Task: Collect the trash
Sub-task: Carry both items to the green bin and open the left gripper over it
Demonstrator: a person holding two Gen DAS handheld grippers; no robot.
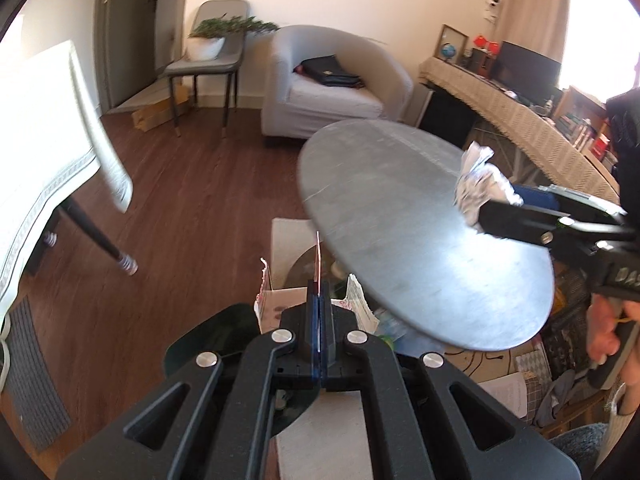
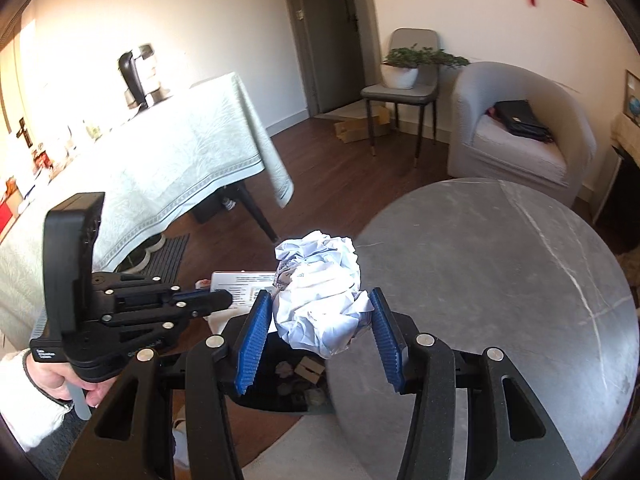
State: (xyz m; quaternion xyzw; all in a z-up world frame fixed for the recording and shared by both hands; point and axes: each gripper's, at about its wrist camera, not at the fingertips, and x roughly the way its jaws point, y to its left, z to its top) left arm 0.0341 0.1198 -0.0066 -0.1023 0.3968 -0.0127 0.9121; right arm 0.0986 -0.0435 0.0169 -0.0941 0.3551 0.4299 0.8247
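Note:
My right gripper [image 2: 318, 312] is shut on a crumpled white paper ball [image 2: 320, 296] and holds it at the left edge of the round grey table [image 2: 500, 264], above a dark trash bin [image 2: 280, 384]. The ball also shows in the left wrist view [image 1: 480, 180], with the right gripper [image 1: 492, 216] behind it. My left gripper [image 1: 319, 288] is shut on a thin flat card [image 1: 318, 256], seen edge-on, beside the table. In the right wrist view the left gripper [image 2: 224, 300] holds the white printed card [image 2: 240, 288] left of the ball.
A torn open cardboard box [image 1: 272, 304] sits on the floor below the left gripper. A cloth-covered table [image 2: 160, 168] stands to the left, a grey armchair [image 2: 516, 128] and a chair with a plant [image 2: 404, 72] at the back. A long cluttered sideboard [image 1: 520, 112] runs along the right.

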